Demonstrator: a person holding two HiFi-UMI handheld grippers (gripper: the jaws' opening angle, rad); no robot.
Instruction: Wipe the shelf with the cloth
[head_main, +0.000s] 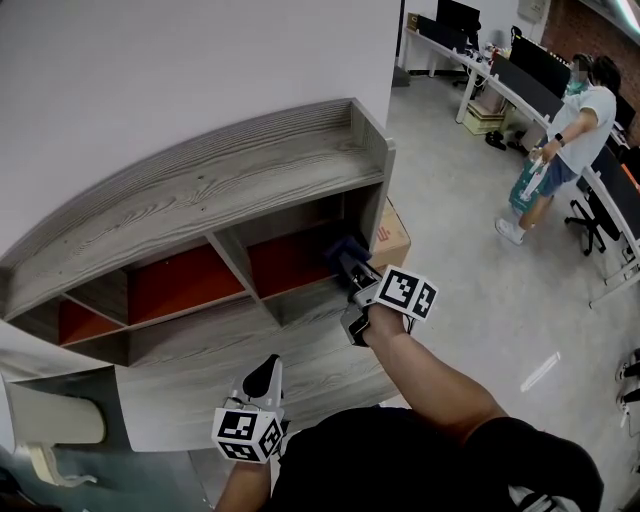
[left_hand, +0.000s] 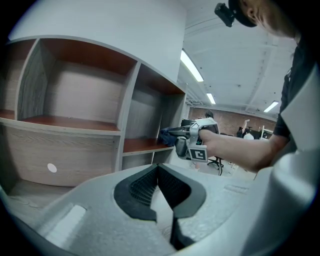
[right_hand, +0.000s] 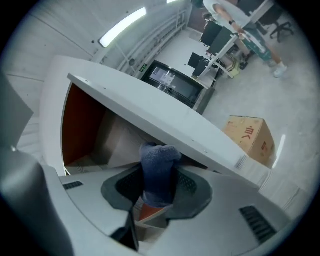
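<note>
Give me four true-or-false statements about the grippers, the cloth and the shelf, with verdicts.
1. The right gripper is shut on the blue cloth. True.
2. The left gripper holds a second cloth. False: its jaws are together with nothing between them.
3. The blue cloth is in the rightmost compartment of the shelf. True.
4. The cardboard box stands on top of the shelf. False: it stands on the floor beside the shelf.

Cardboard box (head_main: 396, 238) on grey floor (head_main: 470, 260), person (head_main: 578, 125) standing by long desks (head_main: 497, 88), dark monitors (head_main: 540, 62), office chair (head_main: 592, 214)
</note>
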